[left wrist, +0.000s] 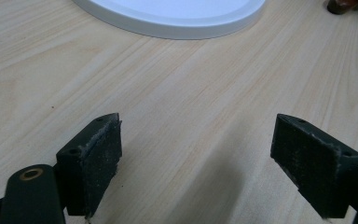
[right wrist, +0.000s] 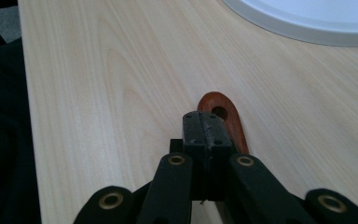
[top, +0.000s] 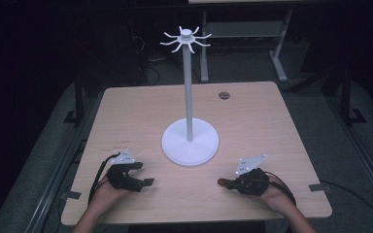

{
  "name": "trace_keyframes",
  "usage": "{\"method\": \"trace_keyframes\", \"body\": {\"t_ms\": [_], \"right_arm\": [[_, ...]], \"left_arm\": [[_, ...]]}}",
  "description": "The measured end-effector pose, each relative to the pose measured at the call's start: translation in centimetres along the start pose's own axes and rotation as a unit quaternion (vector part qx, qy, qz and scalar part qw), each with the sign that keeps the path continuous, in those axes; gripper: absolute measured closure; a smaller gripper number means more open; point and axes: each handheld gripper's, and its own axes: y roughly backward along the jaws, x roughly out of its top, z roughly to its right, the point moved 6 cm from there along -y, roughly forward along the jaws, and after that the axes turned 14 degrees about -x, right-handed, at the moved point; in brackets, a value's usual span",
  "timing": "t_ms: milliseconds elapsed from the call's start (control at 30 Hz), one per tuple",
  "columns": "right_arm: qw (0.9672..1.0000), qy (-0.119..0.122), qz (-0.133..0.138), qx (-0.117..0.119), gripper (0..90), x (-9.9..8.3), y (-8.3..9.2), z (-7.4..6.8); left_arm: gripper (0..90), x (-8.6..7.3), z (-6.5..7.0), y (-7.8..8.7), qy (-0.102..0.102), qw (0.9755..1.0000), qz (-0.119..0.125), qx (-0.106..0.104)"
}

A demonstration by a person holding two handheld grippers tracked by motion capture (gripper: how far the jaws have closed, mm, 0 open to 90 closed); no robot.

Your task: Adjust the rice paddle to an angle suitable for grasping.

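Right gripper (right wrist: 204,126) fingers clenched, apparently on a reddish-brown wooden handle (right wrist: 223,116), hole at its end, low over the surface beside the white stand (top: 190,141). Probably light, stiff, smooth; best pinched mid-shaft. Left gripper (left wrist: 196,158) released, empty.

A light wooden table (top: 126,111) bore a white round-based hook stand (top: 190,141) and a small reddish-brown wooden piece (right wrist: 226,119).
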Motion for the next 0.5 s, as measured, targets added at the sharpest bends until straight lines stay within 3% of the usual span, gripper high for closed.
{"method": "trace_keyframes", "body": {"t_ms": [500], "right_arm": [[0.9993,-0.023,-0.001,-0.030,89.6,-0.8,0.6,2.2]], "left_arm": [[15.7,0.0,0.1,0.0,0.001,1.0000,0.000,0.000]]}}
